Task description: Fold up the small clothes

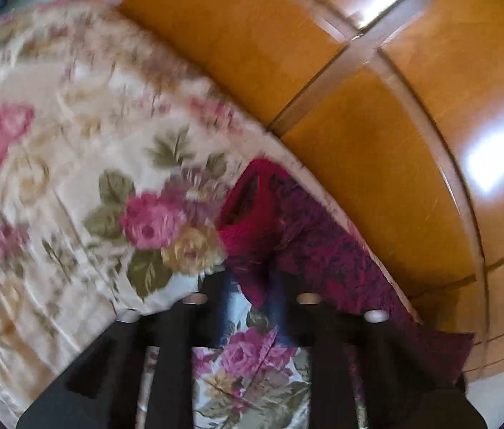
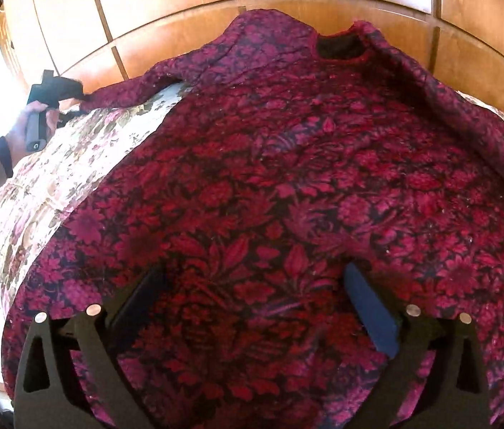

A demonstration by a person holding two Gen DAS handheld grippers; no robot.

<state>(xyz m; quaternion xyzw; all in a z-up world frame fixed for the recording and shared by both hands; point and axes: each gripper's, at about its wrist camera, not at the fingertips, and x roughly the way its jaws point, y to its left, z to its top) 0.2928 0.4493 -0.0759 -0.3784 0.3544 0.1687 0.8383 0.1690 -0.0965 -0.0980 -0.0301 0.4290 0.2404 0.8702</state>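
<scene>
A magenta floral-patterned top (image 2: 287, 186) was laid flat, neckline away from the right wrist camera, on a bed covered with a cream rose-print bedspread (image 1: 55, 143), against a panelled wooden headboard (image 1: 395, 143). One sleeve end (image 1: 269, 214) was seen pinched between the nearly closed fingers of the left gripper (image 1: 252, 286), at the bedspread's far edge beside the headboard. The right gripper (image 2: 252, 296) was held over the lower body of the garment with its jaws spread wide and nothing between them; its pads did not appear to be pressing on the cloth.

The main risk was judged to lie with the pinch on the sleeve: the left view was blurred, and only a small bite of fabric seemed to be caught, so the cuff could slip out if it were drawn across the body quickly. The bedspread could also be caught together with the sleeve and dragged along, rucking the surface beneath the garment. With no hold on the hem, the whole top could slide toward the pulling side rather than fold.

The left hand (image 2: 30, 128), sleeved in tan, was seen gripping its handle at the far left corner, tilted downward. The right gripper was also angled steeply down toward the fabric.
</scene>
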